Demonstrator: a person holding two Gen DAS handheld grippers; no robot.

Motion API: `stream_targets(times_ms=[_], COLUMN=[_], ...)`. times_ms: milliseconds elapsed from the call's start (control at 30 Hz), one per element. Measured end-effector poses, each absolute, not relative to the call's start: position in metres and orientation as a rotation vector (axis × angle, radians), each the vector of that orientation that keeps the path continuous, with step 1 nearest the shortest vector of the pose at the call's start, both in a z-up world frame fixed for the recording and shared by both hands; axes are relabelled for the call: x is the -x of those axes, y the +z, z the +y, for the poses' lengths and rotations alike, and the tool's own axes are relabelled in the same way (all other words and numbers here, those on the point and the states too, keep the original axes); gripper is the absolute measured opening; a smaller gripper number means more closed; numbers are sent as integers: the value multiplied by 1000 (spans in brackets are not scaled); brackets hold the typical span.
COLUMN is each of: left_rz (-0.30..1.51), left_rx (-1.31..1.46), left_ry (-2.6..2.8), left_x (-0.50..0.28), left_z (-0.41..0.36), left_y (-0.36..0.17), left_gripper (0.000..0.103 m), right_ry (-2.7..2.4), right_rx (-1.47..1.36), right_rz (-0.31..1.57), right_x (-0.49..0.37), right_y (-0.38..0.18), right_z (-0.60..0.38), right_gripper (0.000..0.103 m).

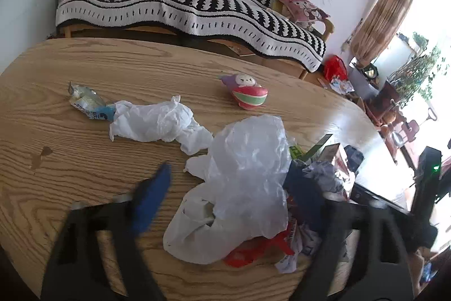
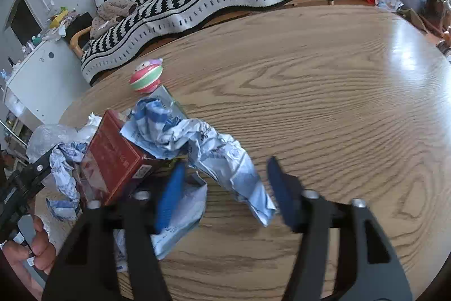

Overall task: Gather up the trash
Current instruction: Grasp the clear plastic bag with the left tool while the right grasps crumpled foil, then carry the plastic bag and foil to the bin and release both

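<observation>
On the wooden table (image 1: 84, 61) lies a heap of trash. My left gripper (image 1: 231, 171) stands open around a clear plastic bag (image 1: 253, 160) and a white bag beneath it; its left finger (image 1: 152, 199) is apart from the plastic. A red wrapper (image 1: 253, 250) and printed papers lie under the heap. Farther left are a crumpled white bag (image 1: 157, 120) and a foil wrapper (image 1: 84, 100). My right gripper (image 2: 225, 162) is open over a crumpled blue-and-white paper (image 2: 225, 154), which lies between its fingers. A red box (image 2: 112, 157) sits just left of it.
A pink, green and white round toy (image 1: 248, 92) (image 2: 146, 75) lies on the table near the far edge. Behind the table stands a sofa with a black-and-white blanket (image 1: 183, 2). A hand (image 2: 36, 244) holds the other gripper at the lower left of the right wrist view.
</observation>
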State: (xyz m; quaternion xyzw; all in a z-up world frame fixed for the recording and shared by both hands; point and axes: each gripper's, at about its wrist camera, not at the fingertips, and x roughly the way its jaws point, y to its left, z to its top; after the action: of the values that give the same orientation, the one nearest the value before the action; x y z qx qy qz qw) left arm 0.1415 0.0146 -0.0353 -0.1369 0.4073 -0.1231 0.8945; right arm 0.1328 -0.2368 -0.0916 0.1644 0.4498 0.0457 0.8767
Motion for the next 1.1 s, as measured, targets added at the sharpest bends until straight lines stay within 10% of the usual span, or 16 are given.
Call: stream_targets(times_ms=[67, 167, 1100], left_rz=[850, 822, 691], left_rx=[290, 292, 200], left_ry=[-269, -259, -407], left_x=[-141, -136, -105], left_z=[15, 18, -92], left_y=[-34, -24, 35], left_gripper=[35, 20, 14], right_ry=[99, 84, -120], right_rx=[-350, -347, -352], right_rz=[927, 863, 735], right_x=[-132, -125, -16], right_y=[-91, -75, -17], right_z=[-237, -241, -365], right_gripper=[41, 39, 39])
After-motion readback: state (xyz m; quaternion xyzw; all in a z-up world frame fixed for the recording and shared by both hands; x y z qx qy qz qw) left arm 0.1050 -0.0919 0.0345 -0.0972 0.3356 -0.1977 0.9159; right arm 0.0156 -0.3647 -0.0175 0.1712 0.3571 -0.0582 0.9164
